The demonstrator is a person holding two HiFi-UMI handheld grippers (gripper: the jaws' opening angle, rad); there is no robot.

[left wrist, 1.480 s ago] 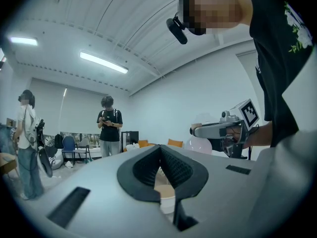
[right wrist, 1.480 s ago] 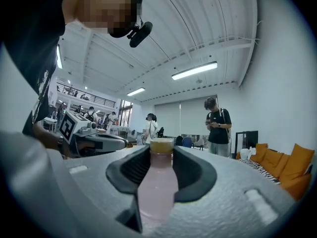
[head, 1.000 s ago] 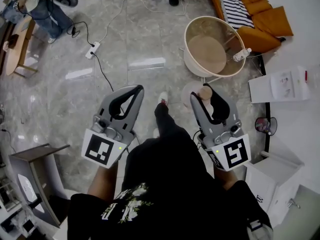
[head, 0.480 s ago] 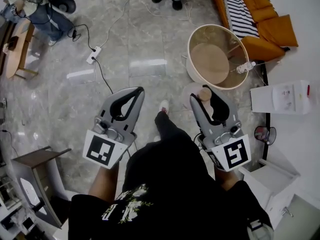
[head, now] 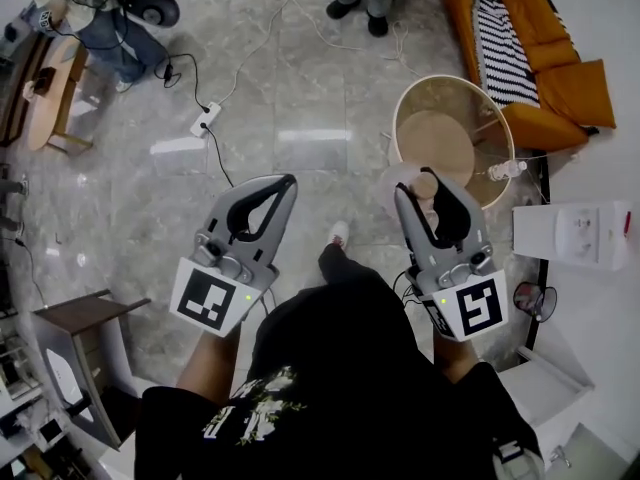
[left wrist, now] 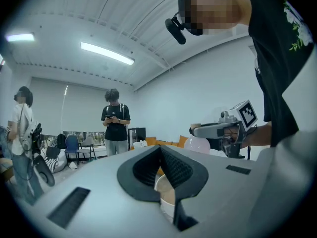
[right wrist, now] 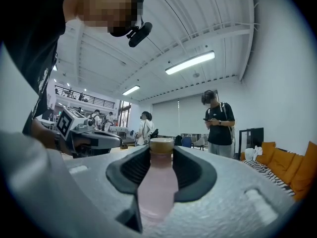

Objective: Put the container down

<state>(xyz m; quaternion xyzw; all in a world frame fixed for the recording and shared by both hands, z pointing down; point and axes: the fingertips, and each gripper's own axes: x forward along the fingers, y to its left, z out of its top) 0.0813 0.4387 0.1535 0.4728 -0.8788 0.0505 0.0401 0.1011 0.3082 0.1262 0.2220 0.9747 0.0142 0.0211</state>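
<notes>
Overhead, the glossy grey marble-patterned floor (head: 280, 78) fills most of the frame. At upper right a round beige side table with a tall curved rim (head: 470, 98) stands beside an orange upholstered sofa (head: 560, 78), which is draped with a black-and-white striped cloth (head: 505, 53). What looks like a small clear plastic bottle (head: 505, 169) lies at the table's rim, though it is too small to be sure.

The right gripper (head: 421, 192) is grey moulded plastic with black ribbed pads. It is clamped on a pale pink translucent bottle with a tan cap (head: 426, 184), its 2 jaws part-way apart and pressed on the bottle's sides. The pink bottle hangs in the air over the floor, just left of the table's lower edge in the frame. The left gripper (head: 283, 182) has its jaws drawn together at the tips, and the pads bow out into a teardrop gap that holds nothing.

Only the right gripper view shows the pink bottle's shape, a smooth body that narrows to a neck under a flat-topped cap, hugged on both sides by the ribbed pads (right wrist: 190, 170). The left gripper view shows its own tips touching and a cream curved edge through the gap. It also shows a standing person in a black T-shirt (left wrist: 115, 125), and ceiling strip lights (left wrist: 106, 52) that the overhead view misses.
</notes>
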